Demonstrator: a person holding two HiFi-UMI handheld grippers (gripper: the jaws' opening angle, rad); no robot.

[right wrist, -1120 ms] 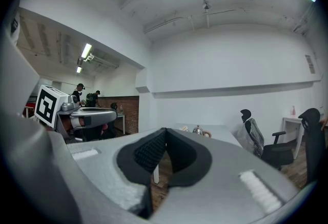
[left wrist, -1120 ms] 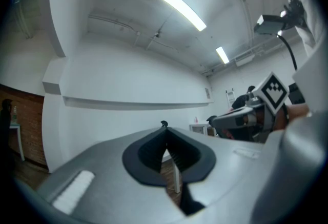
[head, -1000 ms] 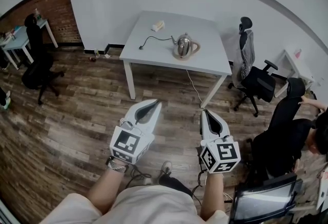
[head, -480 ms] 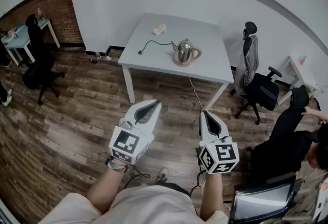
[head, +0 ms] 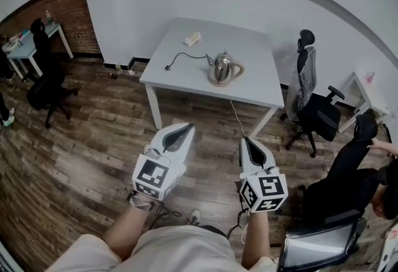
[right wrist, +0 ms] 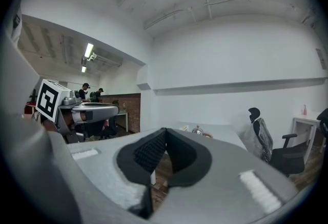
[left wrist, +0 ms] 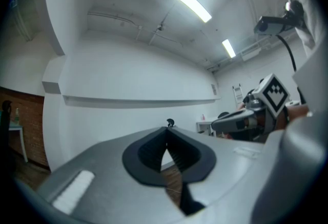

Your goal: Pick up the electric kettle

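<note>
Up at 12 o'clock the electric kettle (head: 222,68) stands tall on the white table (head: 252,46), spout to 9 o'clock, with wood floor (head: 205,116) in front. The left gripper (head: 185,128) and right gripper (head: 244,140) are closed tight, holding nothing.

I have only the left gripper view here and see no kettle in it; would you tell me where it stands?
Observer: The electric kettle stands on the white table, ahead across the wooden floor, out of reach of both tools.
Operator: Thank you. Does anything lie beside it?
Observer: A black cord lies on the table to the kettle's left in the head view.
Operator: And is the right tool ready, open?
Observer: No, the right tool is shut with nothing between its jaws, as its own view shows.
</note>
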